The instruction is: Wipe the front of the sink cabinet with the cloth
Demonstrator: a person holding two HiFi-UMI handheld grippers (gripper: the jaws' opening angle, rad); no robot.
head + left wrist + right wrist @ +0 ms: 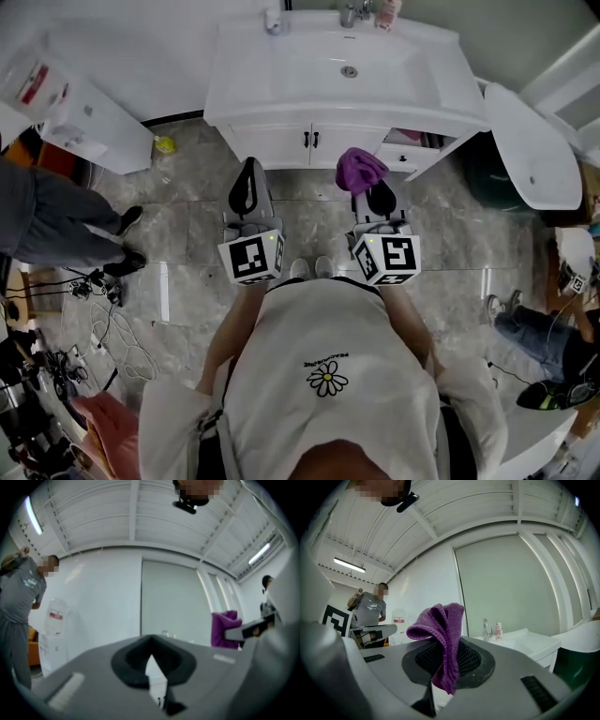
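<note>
The white sink cabinet (281,142) stands straight ahead, its two doors shut with black handles (310,140) at the middle. My right gripper (373,192) hovers just in front of it, shut on a crumpled purple cloth (360,169). In the right gripper view the cloth (440,623) sticks up out of the jaws and drapes over them, with the basin and tap (486,629) beyond. My left gripper (247,186) is held level beside it, shut on nothing. The left gripper (151,644) points up at the ceiling, and the cloth (227,627) shows off to its right.
A drawer (414,142) stands open on the cabinet's right side. A white unit (84,112) is at the left, a yellow object (165,144) on the floor beside it. A person (52,220) stands at left near cables (103,323). A white oval fixture (530,150) is at right.
</note>
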